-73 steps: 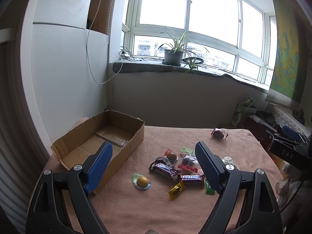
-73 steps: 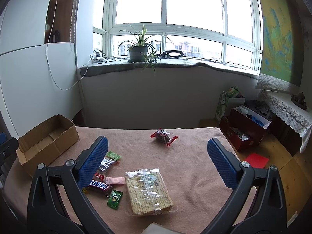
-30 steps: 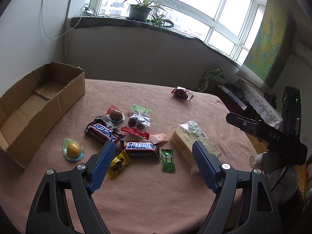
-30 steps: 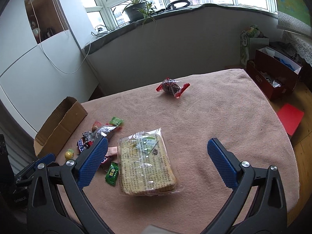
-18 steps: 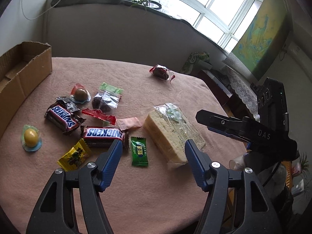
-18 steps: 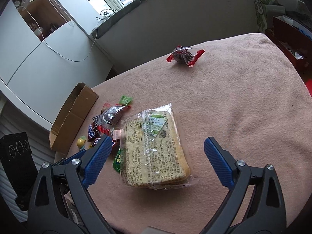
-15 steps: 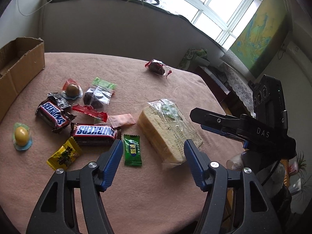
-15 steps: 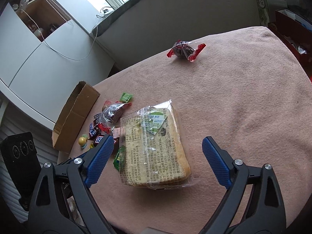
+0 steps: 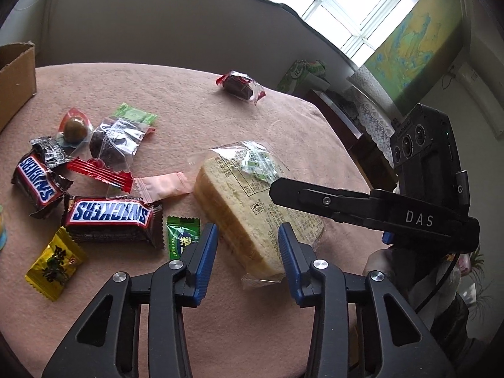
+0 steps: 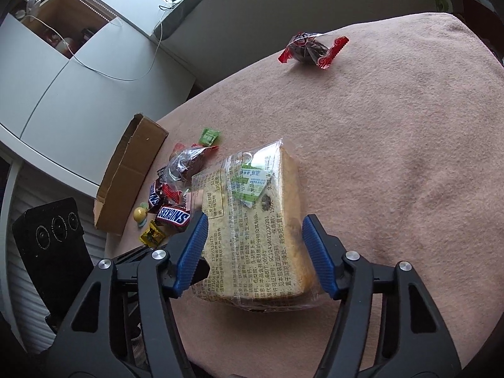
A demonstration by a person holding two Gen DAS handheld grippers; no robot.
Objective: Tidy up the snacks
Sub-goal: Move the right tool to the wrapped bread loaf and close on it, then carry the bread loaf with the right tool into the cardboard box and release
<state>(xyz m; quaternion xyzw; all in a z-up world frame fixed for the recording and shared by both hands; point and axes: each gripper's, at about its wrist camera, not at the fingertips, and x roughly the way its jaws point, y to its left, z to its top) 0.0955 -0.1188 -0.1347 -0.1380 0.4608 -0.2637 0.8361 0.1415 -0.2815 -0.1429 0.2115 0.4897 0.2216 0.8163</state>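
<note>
On the pink-clothed table (image 9: 204, 88), seen from the left wrist, we find the left gripper (image 9: 247, 245) with jaws apart, straddling the near corner of the clear-wrapped sliced bread loaf (image 9: 249, 201). To its left lie a brown Snickers bar (image 9: 110, 215), a green candy sachet (image 9: 182, 239) and a yellow candy sachet (image 9: 53, 263). From the right wrist, we see the right gripper (image 10: 255, 245) with jaws apart, flanking the same loaf (image 10: 252, 226); whether the pads touch the wrapper we cannot tell. An open cardboard box (image 10: 126, 176) stands at the table's left edge.
</note>
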